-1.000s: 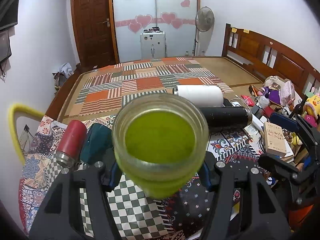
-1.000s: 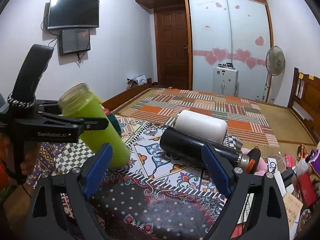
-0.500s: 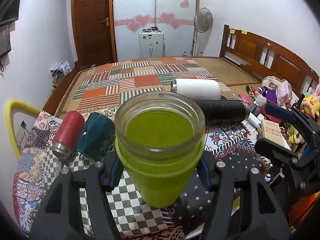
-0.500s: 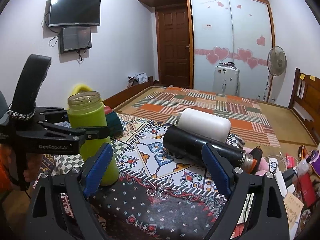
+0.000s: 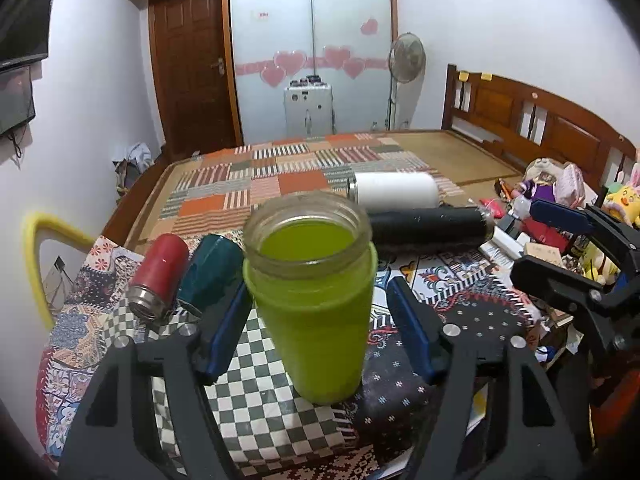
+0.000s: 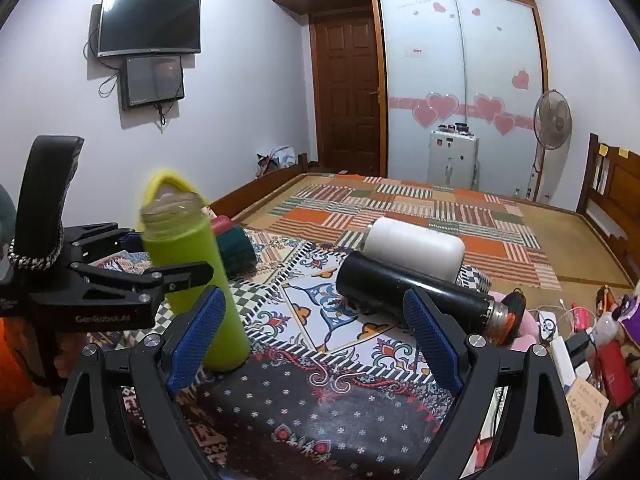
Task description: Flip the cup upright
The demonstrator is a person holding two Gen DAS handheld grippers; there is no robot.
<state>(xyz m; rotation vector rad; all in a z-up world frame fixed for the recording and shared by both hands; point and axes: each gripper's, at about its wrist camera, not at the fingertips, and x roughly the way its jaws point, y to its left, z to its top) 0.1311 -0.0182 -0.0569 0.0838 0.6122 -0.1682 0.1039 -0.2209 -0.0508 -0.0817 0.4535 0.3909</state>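
Both left gripper (image 5: 316, 316) jaws stand apart from the upright green cup (image 5: 316, 300).

I see a patterned cloth (image 5: 260, 400) over the surface. Lying on it: red bottle (image 5: 160, 274) at the left edge, touching a teal cup (image 5: 210, 270); black flask (image 5: 426, 226) and white bottle (image 5: 394, 189) side by side toward the far edge. Toys (image 5: 560, 184) clutter the right edge.
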